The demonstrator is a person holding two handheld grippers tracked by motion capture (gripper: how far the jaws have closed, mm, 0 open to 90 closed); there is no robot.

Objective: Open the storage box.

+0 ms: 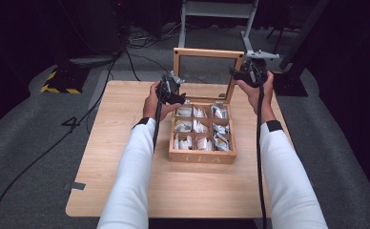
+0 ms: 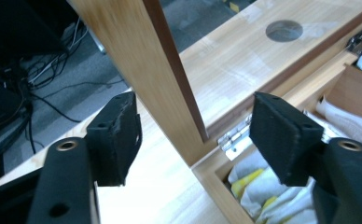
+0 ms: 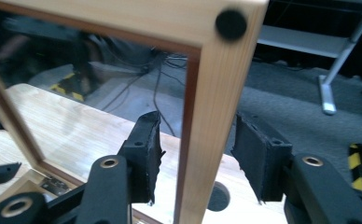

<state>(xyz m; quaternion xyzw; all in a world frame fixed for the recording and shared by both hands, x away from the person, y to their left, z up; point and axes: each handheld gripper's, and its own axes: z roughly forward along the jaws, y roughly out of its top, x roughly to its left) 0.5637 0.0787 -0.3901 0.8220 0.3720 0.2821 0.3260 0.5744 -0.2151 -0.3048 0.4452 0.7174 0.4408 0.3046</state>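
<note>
High view: light wooden table [image 1: 126, 143] on grey carpet [image 1: 25, 143], dark room; open tea box [image 1: 202, 131] at centre. Left gripper view: left gripper [image 2: 195, 133] jaws wide, straddling the lid frame [image 2: 137, 60] beside a hinge [image 2: 233, 137]. Right gripper view: right gripper [image 3: 198, 161] jaws apart around the frame's other side.

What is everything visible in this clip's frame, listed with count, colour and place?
Table: one, light wood, centre of the grey floor.
Tea box: one, light wood, marked TEA, right of table centre, open.
Lid: one, wood frame with clear pane, standing upright at the box's rear.
Tea bags: many, mostly white, in the box's compartments.
Hinge: one seen, silver, at the box's rear corner.
Cables: several, black, on the floor behind the table.
Left gripper: black, open around the lid's left upright.
Right gripper: black, open around the lid's right upright.
Sleeves: two, white.
</note>
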